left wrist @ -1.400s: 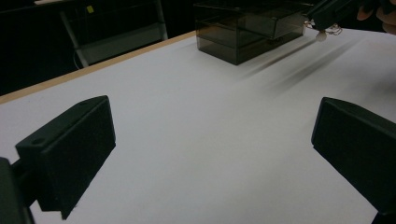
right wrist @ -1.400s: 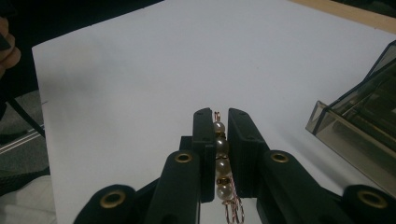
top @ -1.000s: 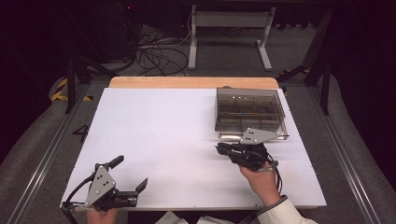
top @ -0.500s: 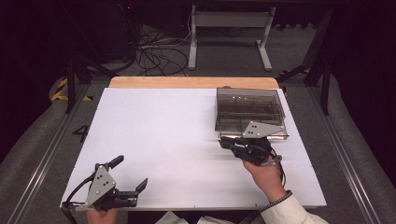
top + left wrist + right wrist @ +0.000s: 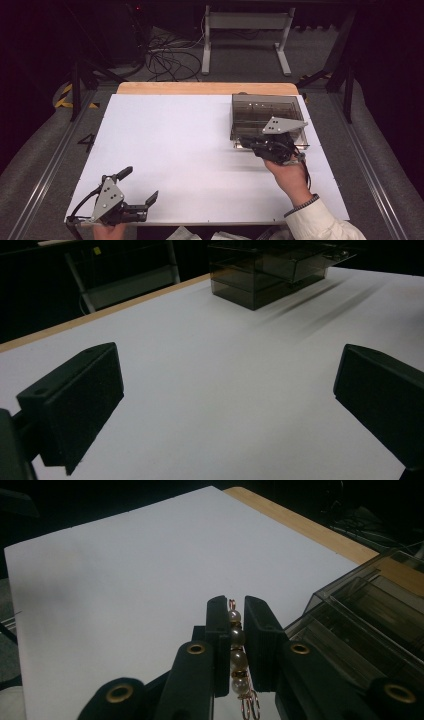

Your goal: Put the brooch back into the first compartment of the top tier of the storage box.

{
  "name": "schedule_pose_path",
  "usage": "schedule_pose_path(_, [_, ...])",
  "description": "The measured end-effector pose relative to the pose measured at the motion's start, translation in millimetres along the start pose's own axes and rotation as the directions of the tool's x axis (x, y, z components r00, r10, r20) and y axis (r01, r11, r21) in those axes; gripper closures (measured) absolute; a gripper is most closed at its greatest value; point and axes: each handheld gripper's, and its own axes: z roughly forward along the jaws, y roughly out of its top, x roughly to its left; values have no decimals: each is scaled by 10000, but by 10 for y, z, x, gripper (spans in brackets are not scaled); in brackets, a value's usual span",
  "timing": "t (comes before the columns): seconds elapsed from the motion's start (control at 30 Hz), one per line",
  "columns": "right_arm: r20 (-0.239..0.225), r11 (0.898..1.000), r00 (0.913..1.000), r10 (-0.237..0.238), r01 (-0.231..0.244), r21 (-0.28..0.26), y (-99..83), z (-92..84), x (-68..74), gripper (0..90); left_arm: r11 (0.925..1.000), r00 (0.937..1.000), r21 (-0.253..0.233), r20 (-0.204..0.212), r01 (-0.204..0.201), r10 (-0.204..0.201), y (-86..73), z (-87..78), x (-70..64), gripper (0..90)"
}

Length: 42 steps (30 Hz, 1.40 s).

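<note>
A short string of pearl beads with gold wire loops (image 5: 236, 645) is pinched between the two black jaws of my right gripper (image 5: 236, 602), which is shut on it. In the high view the right gripper (image 5: 246, 142) is held in a hand at the near edge of a smoky transparent compartment box (image 5: 267, 117), its jaws pointing left. That box (image 5: 360, 620) sits just right of the jaws in the right gripper view. My left gripper (image 5: 140, 186) rests at the table's front left, jaws wide open (image 5: 225, 385) with only bare white surface between them.
A white sheet (image 5: 190, 145) covers the table, with a wooden strip (image 5: 205, 88) along the far edge. The compartment box (image 5: 260, 275) stands at the back right. Cables and a metal stand lie on the floor beyond the table.
The right gripper has lifted and moved away from the person toward the box, still holding the beads. The left gripper has stayed put.
</note>
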Motion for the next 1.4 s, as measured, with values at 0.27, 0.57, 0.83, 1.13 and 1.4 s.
schedule_pose_path(0.27, [316, 9991, 9994, 126, -138, 398, 64, 62, -157, 823, 10000, 10000, 10, 10, 3, -3, 0, 2, 2, 4])
schedule_pose_path(0.57, [639, 9959, 9973, 352, -403, 805, 52, 175, -339, 823, 10000, 10000, -8, -22, 4, -4, -1, 10, 7, 4])
schedule_pose_path(0.83, [952, 9922, 9948, 351, -461, 1162, 55, 279, -487, 823, 10000, 10000, 4, 1, 63, -63, -2, 16, 7, 4])
schedule_pose_path(1.13, [1170, 9871, 9923, 410, -584, 1492, 6, 409, -622, 823, 10000, 10000, 11, -8, 61, -61, -5, 16, 13, 4])
schedule_pose_path(1.4, [1225, 9857, 9914, 451, -641, 1561, -11, 421, -650, 821, 10000, 10000, 25, -4, 59, -59, -5, 19, 14, 4])
